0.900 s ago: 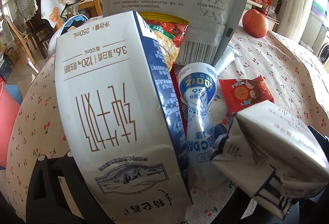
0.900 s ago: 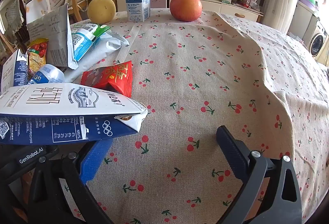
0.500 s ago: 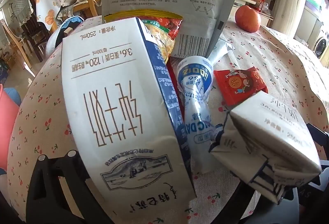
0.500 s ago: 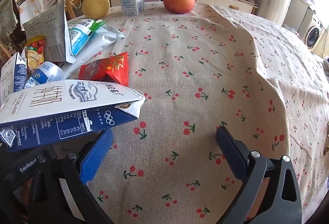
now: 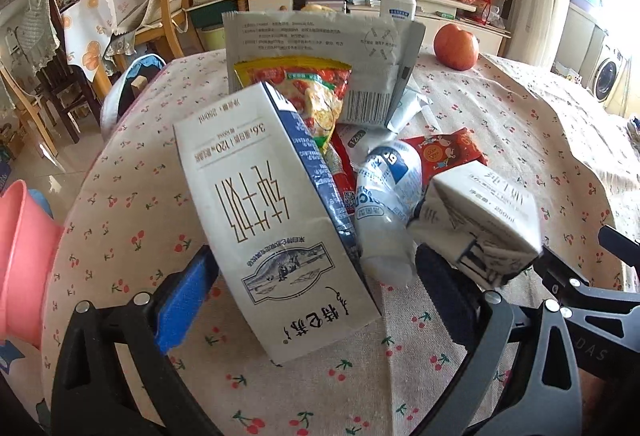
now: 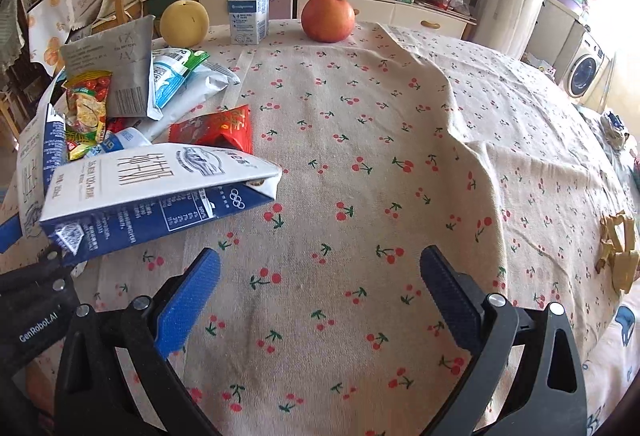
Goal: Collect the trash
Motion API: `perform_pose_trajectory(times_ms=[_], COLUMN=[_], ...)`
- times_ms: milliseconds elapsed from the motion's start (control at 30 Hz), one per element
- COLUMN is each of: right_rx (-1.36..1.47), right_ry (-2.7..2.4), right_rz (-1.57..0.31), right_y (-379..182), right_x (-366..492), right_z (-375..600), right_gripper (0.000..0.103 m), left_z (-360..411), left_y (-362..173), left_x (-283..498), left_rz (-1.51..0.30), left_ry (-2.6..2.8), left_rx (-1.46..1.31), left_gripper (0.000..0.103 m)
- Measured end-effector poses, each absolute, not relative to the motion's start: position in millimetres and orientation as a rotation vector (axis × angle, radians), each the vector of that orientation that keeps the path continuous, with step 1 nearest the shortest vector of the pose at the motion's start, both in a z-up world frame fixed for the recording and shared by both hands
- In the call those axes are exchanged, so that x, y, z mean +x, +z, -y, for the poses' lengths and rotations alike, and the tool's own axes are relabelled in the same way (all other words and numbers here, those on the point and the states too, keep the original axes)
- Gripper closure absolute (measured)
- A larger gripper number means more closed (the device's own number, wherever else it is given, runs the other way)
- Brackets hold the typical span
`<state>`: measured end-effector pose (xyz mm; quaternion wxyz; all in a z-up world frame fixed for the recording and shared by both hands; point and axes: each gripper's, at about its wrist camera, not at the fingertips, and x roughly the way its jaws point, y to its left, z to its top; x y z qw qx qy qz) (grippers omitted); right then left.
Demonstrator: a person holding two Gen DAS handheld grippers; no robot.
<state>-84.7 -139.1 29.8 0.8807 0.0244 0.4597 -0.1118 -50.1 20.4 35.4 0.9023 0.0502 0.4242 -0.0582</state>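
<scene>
A pile of trash lies on the cherry-print tablecloth (image 6: pixel 400 156). A white and blue milk carton (image 5: pixel 276 220) stands tilted between the fingers of my left gripper (image 5: pixel 316 280), which is open and does not clamp it. A second crushed carton (image 5: pixel 480 220) lies at the right finger; it also shows in the right wrist view (image 6: pixel 156 192). Behind are a crumpled white bottle (image 5: pixel 388 204), a red wrapper (image 5: pixel 444 156), a yellow snack bag (image 5: pixel 312 100) and a grey pouch (image 5: pixel 320 48). My right gripper (image 6: pixel 320 296) is open and empty over bare cloth.
An apple (image 6: pixel 328 18), a yellow pear (image 6: pixel 184 24) and an upright white bottle (image 6: pixel 248 0) stand at the table's far side. A pink bin (image 5: pixel 20 256) is at the left below the table edge. Brown scraps (image 6: pixel 618 248) lie at the right edge.
The left gripper has pulled back from the tilted carton, which now looks smaller and further off. The right gripper has backed away slightly from the crushed carton.
</scene>
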Motion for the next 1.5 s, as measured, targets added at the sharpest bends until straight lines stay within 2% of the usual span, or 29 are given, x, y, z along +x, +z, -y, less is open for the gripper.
perform_pose_trajectory(times_ms=[433,667,1100,1500], right_rx=[0.119,0.220,0.097,0.169], right_ry=[-0.198,-0.164,-0.163,-0.117], right_rz=[-0.858,-0.777,-0.696,-0.643], right_y=[64,78,90,97], right_x=[-142,-164,-189,-200], right_z=[142,148,127,140], right_gripper=[0.004,0.004,0.004,0.004], left_z=[-64,-72,-83,-101], left_y=[70,72,84,93], left_x=[-87,-107,-134,-142], left_rz=[-0.721,-0.694,-0.635,-0.599], left_ry=[-0.073,-0.075,-0.060,-0.039], left_rx=[0.052,0.055,0.052,-0.020], left_gripper=[0.004,0.004,0.004,0.004])
